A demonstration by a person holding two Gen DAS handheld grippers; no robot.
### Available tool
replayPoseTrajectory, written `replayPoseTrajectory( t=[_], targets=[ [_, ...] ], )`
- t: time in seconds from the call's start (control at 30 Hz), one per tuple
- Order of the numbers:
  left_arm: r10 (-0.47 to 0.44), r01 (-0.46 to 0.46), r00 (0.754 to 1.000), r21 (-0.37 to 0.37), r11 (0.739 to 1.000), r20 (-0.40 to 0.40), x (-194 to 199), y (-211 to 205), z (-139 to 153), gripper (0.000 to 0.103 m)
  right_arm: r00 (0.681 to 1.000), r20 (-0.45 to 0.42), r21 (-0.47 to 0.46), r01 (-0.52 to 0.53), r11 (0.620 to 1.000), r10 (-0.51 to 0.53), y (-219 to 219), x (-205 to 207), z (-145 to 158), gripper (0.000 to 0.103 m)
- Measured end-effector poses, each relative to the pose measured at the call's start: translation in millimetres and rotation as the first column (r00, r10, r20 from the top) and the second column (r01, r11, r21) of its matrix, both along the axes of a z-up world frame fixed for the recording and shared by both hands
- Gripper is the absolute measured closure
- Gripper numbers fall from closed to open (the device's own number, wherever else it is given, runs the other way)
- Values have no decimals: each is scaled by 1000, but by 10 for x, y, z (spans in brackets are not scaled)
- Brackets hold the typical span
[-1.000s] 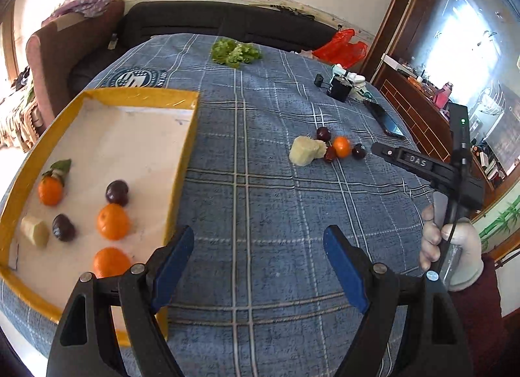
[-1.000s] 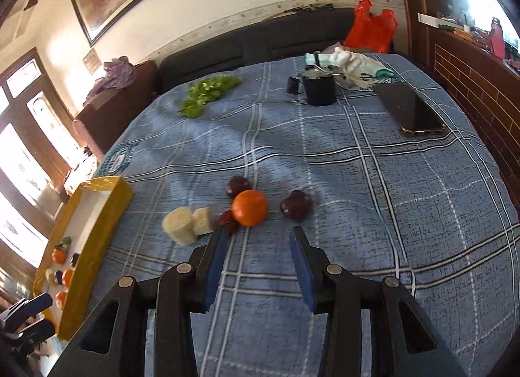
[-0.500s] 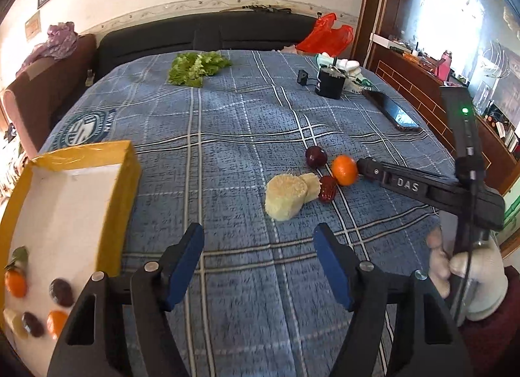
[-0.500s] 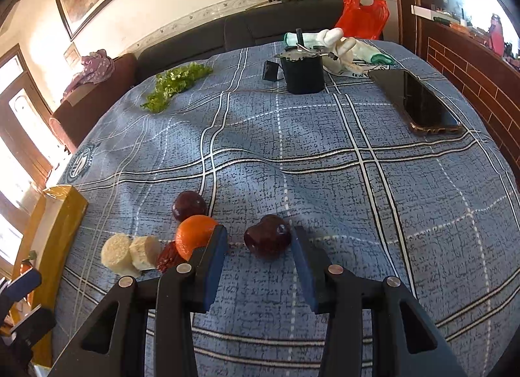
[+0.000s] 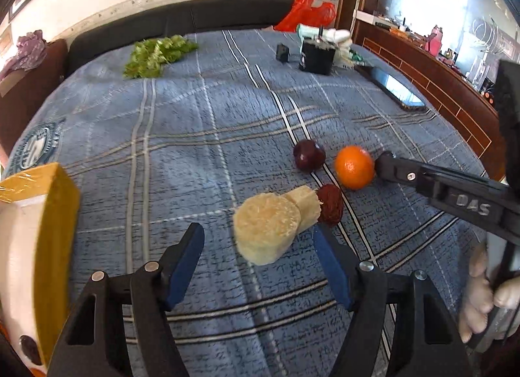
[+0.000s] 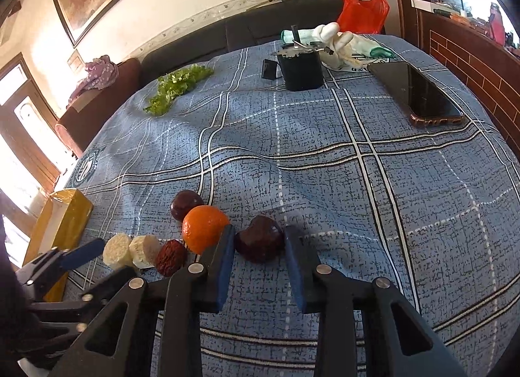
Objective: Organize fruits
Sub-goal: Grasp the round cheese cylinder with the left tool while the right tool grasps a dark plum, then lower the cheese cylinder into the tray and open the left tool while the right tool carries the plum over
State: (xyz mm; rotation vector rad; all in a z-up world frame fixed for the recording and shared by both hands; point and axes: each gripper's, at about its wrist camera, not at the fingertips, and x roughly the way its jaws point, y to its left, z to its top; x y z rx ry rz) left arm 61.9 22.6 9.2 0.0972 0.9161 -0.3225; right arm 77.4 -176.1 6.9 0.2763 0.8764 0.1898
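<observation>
1. Left wrist view: the left tongs [image 5: 256, 258] are spread wide and hold nothing, hovering just before a pale round chunk [image 5: 266, 227] on the blue plaid counter [image 5: 182, 149]. A smaller pale chunk [image 5: 305, 203], a wrinkled red date [image 5: 331, 204], an orange [image 5: 354, 167] and a dark plum [image 5: 308, 155] lie beyond. A yellow tray [image 5: 57, 214] sits at left.
2. Right wrist view: the right tongs [image 6: 258, 255] are parted, flanking a dark fruit [image 6: 260, 242] without clear contact. The orange [image 6: 204, 228] touches the left finger. A phone [image 6: 417, 94] and black cup [image 6: 300, 71] lie farther back.
</observation>
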Motion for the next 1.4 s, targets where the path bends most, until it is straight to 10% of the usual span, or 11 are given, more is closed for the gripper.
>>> replayPoseTrajectory(
  t=[0.1,0.23,0.63,0.97,1.13,1.4],
  targets=[
    [-1,1,1000,2,1000,0,20,-29,-9,37,1000,8,14,-4,1000,4,-11,-22,25,71],
    [9,-9,1000,-7,1000,0,21,-26,-7,68,1000,14,17,-2,1000,2,-13,-43,48,71],
    [109,-105,993,-76,992,52,-355,278,445,68,997,64,0,-41,999,41,122,-160,144,71],
    [276,-269,950,-65,961,148,-1084,1378,1049,67,982,93,-10,-162,987,162,678,-476,444,70],
    [409,-418,889,4,908,204,-1400,1891,1018,67,953,127,-5,-278,960,277,1210,-724,726,70],
    [492,-489,866,-51,871,87,-1604,2409,628,67,872,104,-28,-478,878,479,2209,-1018,784,70]
  ],
)
